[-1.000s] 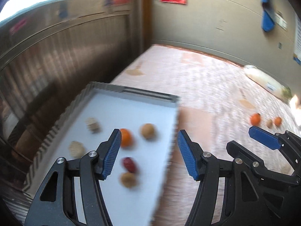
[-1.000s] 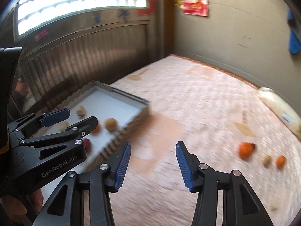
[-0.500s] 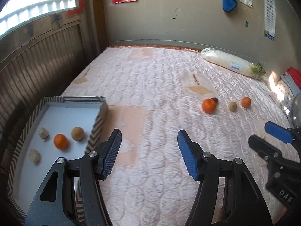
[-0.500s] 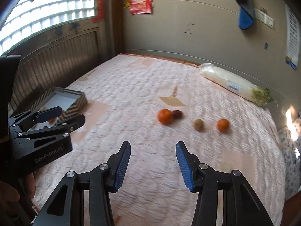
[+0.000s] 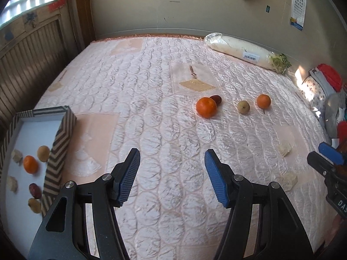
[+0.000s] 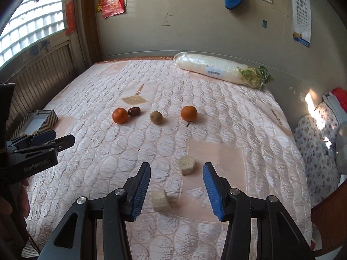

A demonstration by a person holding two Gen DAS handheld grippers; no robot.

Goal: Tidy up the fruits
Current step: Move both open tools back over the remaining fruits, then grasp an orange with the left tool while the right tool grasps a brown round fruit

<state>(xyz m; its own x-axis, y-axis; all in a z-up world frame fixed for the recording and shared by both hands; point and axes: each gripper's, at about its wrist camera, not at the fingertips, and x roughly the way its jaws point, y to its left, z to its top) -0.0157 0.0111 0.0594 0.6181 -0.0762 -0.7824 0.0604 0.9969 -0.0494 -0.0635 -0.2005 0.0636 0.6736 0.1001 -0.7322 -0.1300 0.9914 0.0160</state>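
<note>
Both claws hang released over a pink quilted bedspread [image 5: 151,99]. The left gripper [image 5: 171,174] has its blue pads apart with only fabric between them. The right gripper [image 6: 176,189] is also spread, holding nothing; a pale beige cut chunk [image 6: 160,200] lies on the quilt between its fingers, untouched, and a round pale slice [image 6: 186,164] sits just beyond. Farther off lie a large orange tangerine [image 6: 120,115] touching a dark red date [image 6: 133,111], a greenish-brown round fruit [image 6: 156,117] and a smaller orange [image 6: 189,113]. At far left the white striped-rim tray [image 5: 61,138] holds an orange [image 5: 30,164], a date and pale pieces. A long wrapped white radish [image 6: 214,70] lies by the far wall
</note>
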